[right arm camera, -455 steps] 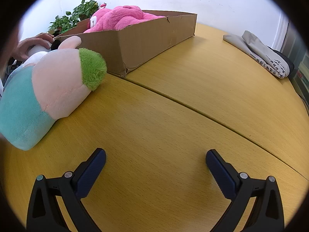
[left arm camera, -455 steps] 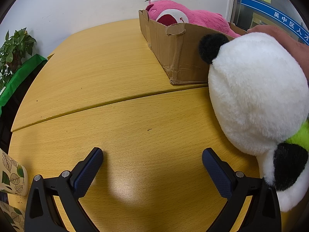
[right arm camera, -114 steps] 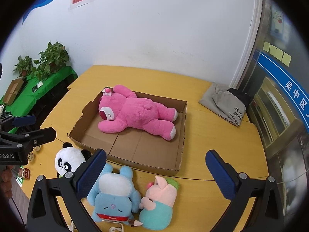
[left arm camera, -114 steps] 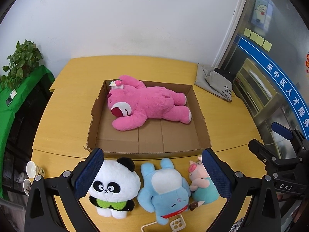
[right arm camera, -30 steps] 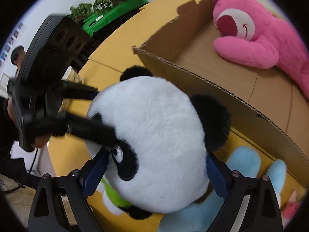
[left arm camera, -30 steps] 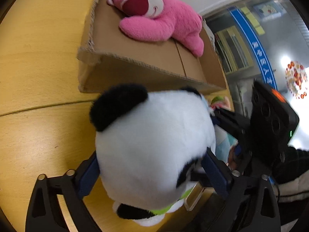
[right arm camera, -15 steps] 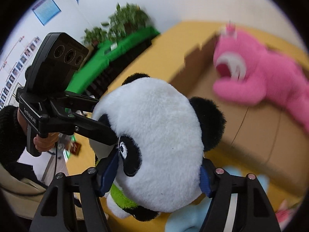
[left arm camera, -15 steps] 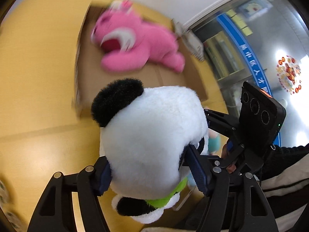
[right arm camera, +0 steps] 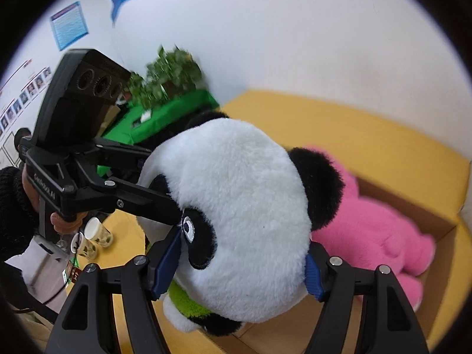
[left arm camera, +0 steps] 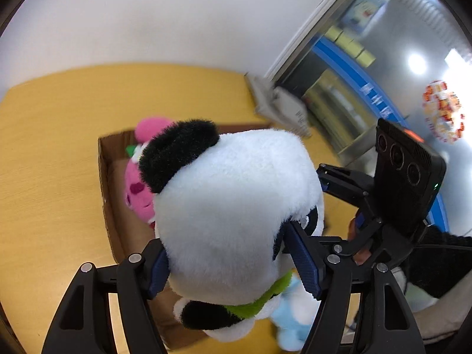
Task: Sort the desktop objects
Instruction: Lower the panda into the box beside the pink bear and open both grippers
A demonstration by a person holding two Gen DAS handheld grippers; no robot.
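1. Since a second ago, we have the panda plush (left arm camera: pixel 236 212) off the yellow table (left arm camera: pixel 53 153): both views now look down past its head into the cardboard box (left arm camera: pixel 103 177), where earlier the box wall stood above it in the frame.
2. Our left gripper (left arm camera: pixel 233 262) has just been closing its jaws and is clamped on the sides of the panda's head, blue pads sunk into the fur at lower centre of the left view.
3. Our right gripper (right arm camera: pixel 239 268) has closed in as well and squeezes the same head from the other side; in the right view one pad presses beside the eye patch, the other under the black ear.
4. In each view the other gripper reaches in from the frame's edge, so we carry the toy two-handed.
5. We see the pink bear plush (right arm camera: pixel 374 224) already lying in the box, filling its middle and right in the right view.
6. At the lower edge of the left view, the blue plush (left arm camera: pixel 289 321) still lies on the table.
7. We judge the panda is mid-transfer; the next need is a free patch of box floor, probably the near-left corner in the left view.
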